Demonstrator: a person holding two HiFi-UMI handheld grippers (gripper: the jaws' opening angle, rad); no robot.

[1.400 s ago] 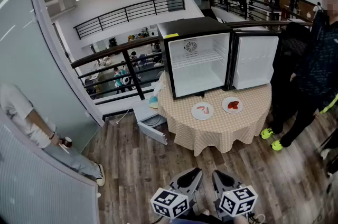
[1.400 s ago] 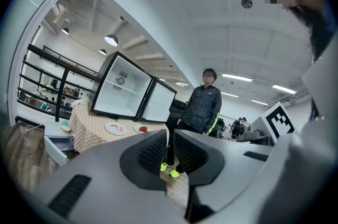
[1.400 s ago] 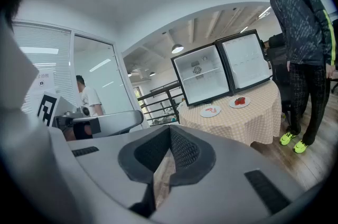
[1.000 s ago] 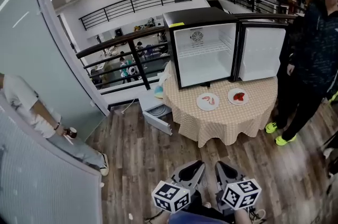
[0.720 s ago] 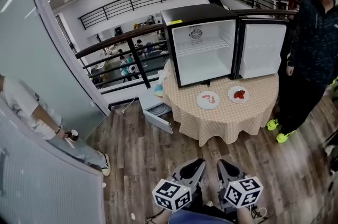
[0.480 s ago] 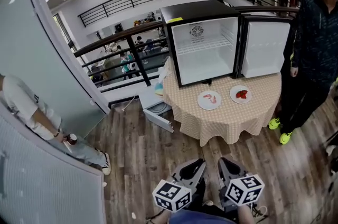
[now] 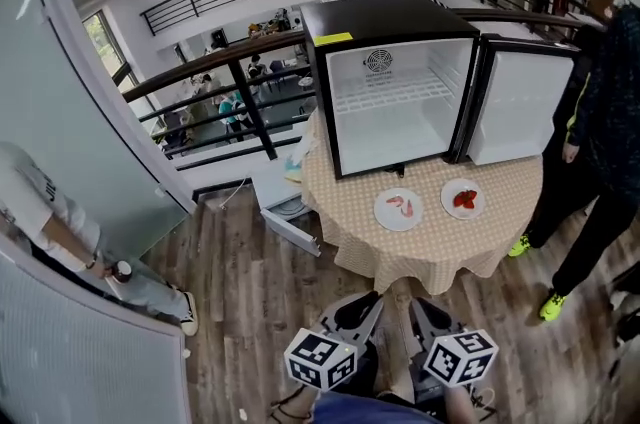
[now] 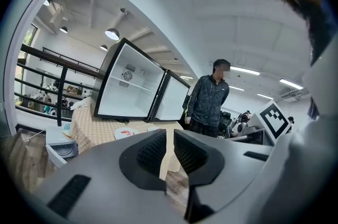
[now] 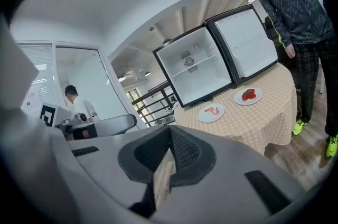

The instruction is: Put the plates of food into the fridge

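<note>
Left gripper (image 8: pixel 170 136) slightly ajar, empty; right gripper (image 9: pixel 170 132) seemingly closed, empty. Pink-food white plate (image 7: pixel 399 208), red-food white plate (image 7: pixel 464 199) between open black fridge (image 7: pixel 390 17) and checked-cloth table's (image 7: pixel 420 254) near edge. Risk: rim grip tilts plate, food slides.

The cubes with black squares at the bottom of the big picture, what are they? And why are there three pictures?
Each cube is part of a pair of hand-held tongs; a person holds one pair in each hand. The big picture comes from a camera on that person's head, looking down. The other two come from cameras riding on the left tongs and the right tongs, looking along their jaws. Ahead stands a round table with a checked cloth. On it are a small fridge with its door open, a plate of pink food and a plate of red food. The tongs hold nothing: the left jaws are a little apart, the right ones together.
</note>
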